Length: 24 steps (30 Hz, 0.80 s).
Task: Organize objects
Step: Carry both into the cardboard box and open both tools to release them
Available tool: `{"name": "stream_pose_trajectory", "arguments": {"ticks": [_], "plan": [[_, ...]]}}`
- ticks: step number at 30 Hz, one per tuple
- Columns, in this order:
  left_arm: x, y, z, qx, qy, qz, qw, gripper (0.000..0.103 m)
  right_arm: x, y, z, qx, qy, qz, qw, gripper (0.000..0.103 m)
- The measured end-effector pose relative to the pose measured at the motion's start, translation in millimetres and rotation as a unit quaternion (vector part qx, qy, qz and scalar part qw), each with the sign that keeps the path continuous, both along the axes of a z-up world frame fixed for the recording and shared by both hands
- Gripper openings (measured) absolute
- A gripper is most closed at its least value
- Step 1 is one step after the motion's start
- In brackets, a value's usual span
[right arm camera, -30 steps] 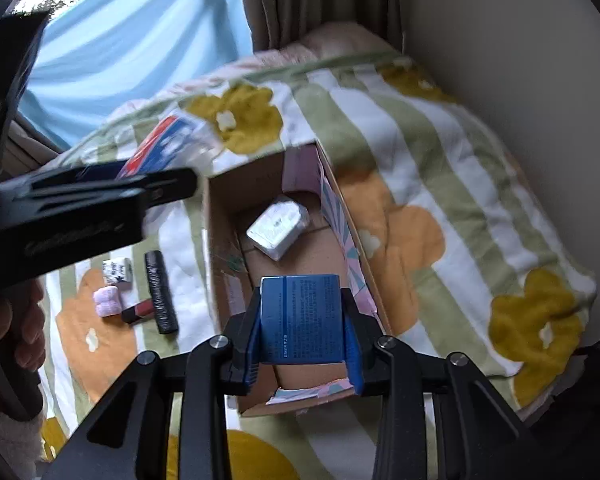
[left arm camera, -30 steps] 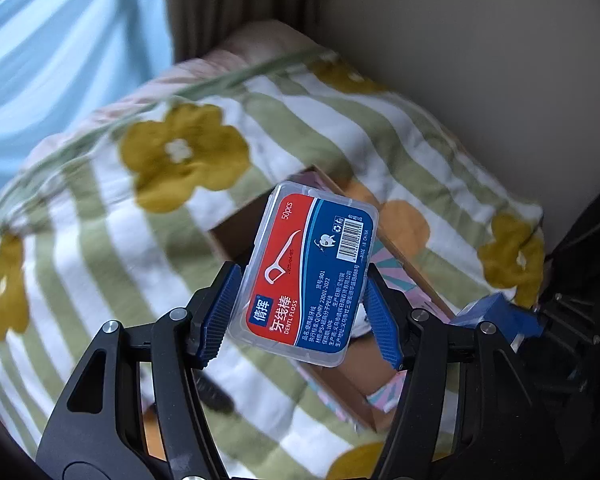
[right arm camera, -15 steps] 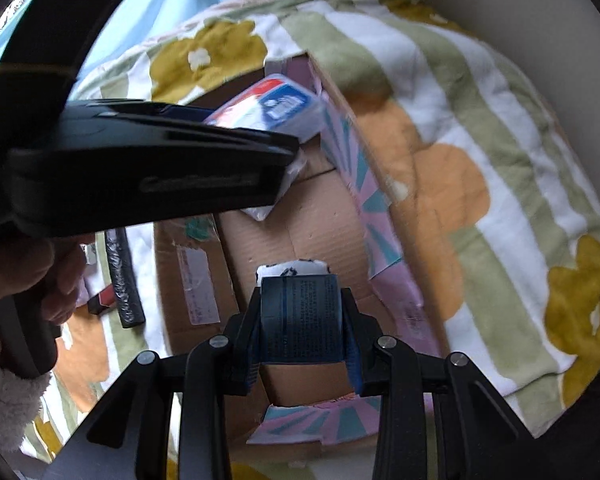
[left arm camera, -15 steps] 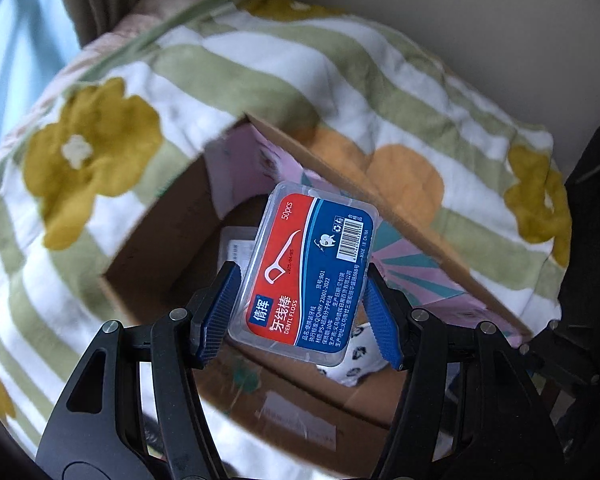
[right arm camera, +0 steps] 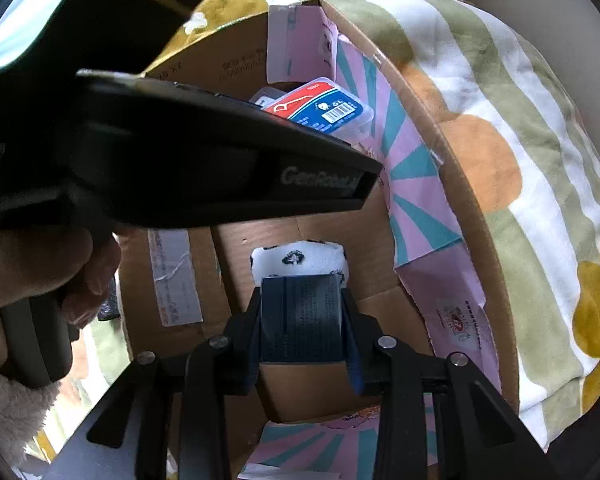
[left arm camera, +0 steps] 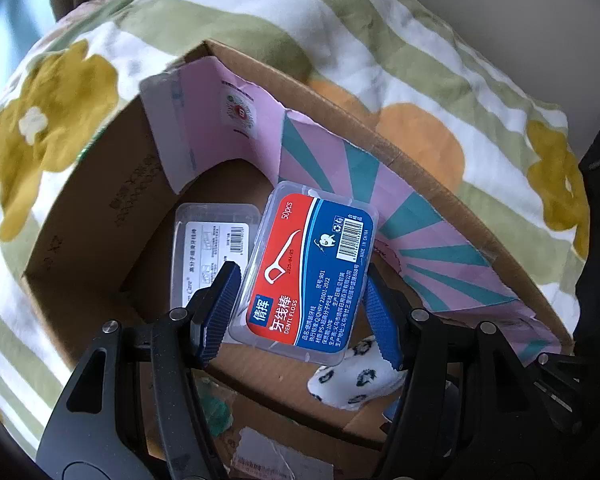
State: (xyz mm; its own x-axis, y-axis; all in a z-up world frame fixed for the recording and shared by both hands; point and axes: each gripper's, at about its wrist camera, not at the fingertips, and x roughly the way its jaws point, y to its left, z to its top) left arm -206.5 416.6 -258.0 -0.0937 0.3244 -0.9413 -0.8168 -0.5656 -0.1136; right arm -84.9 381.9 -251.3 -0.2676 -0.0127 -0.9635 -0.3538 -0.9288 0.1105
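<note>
Left gripper [left arm camera: 300, 312] is clamped on a clear dental floss pick case [left arm camera: 306, 272] with a red and blue label, its blue pads pressing the case's two long sides. It hangs inside an open cardboard box [left arm camera: 100, 216], label facing up. Just beyond the left pad, flat on the box floor, lies a second clear floss case [left arm camera: 208, 248] with a white label. Below the right pad sits a white packet [left arm camera: 352, 380] printed with dark motifs.

Right gripper [right arm camera: 302, 320] is closed tight on a small dark blue box [right arm camera: 302, 316], also down inside the cardboard box, with the white packet just ahead of its tips. Up and to its left a hand [right arm camera: 40, 268] grips the other tool's handle. Pink and teal paper [left arm camera: 420, 236] lines the far box wall. Around the box spreads a bed blanket [left arm camera: 380, 60] with green stripes and yellow flowers.
</note>
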Motion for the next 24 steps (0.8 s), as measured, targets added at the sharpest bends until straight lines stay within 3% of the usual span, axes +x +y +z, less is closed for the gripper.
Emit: {"name": "stream_pose_trajectory", "arguments": {"ticks": [1, 3, 5, 6, 16, 24], "plan": [[0, 1, -2, -0.002, -0.001, -0.003, 1.0000, 0.058, 1, 0, -1, -0.004, -0.001, -0.002, 1.000, 0.032], [0, 3, -2, 0.001, -0.005, -0.005, 1.0000, 0.061, 4, 1, -2, -0.018, 0.002, -0.009, 1.000, 0.043], [1, 3, -1, 0.010, -0.012, -0.008, 0.9998, 0.091, 9, 2, 1, -0.037, 0.015, -0.019, 0.999, 0.093], [2, 3, 0, 0.012, -0.016, -0.009, 0.9998, 0.103, 12, 2, 3, -0.042, 0.022, -0.022, 0.999, 0.099], [5, 8, -1, 0.004, -0.021, -0.007, 0.9997, 0.103, 25, 2, 7, -0.044, 0.035, -0.039, 0.998, 0.102], [6, 3, 15, 0.001, -0.013, -0.007, 0.9999, 0.103, 31, 1, 25, -0.032, 0.048, -0.040, 0.998, 0.102]]}}
